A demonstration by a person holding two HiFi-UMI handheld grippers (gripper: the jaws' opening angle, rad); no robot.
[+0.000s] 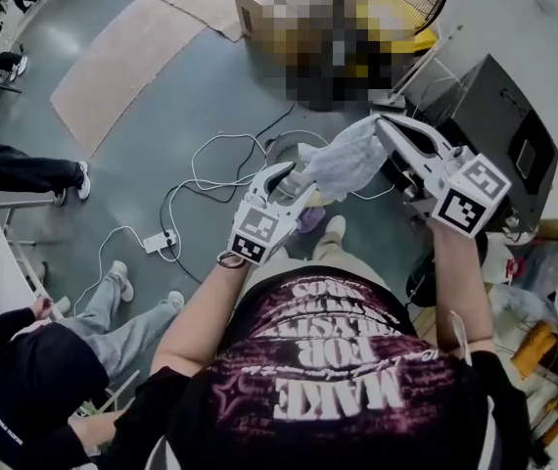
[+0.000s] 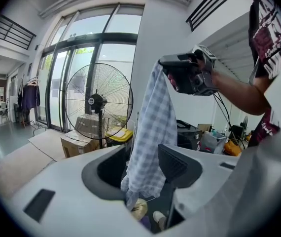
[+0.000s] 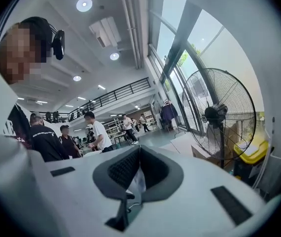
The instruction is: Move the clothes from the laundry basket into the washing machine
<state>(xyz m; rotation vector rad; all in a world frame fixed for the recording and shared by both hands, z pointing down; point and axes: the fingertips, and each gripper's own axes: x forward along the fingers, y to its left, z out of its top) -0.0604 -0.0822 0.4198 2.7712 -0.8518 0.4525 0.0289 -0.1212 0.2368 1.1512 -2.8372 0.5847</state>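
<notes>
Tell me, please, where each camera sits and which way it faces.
Head view: on the person's head, looking steeply down at the floor; forearms, the T-shirt, the left hand-held gripper and the right hand-held gripper holding a checked cloth show.
Left gripper view: on the left hand-held gripper, facing a fan and windows; its open jaws flank the cloth; the right forearm shows.
Right gripper view: on the right hand-held gripper, facing bystanders; jaws shut on the cloth; the person's head shows.
Shared: both gripper views catch the fan.
</notes>
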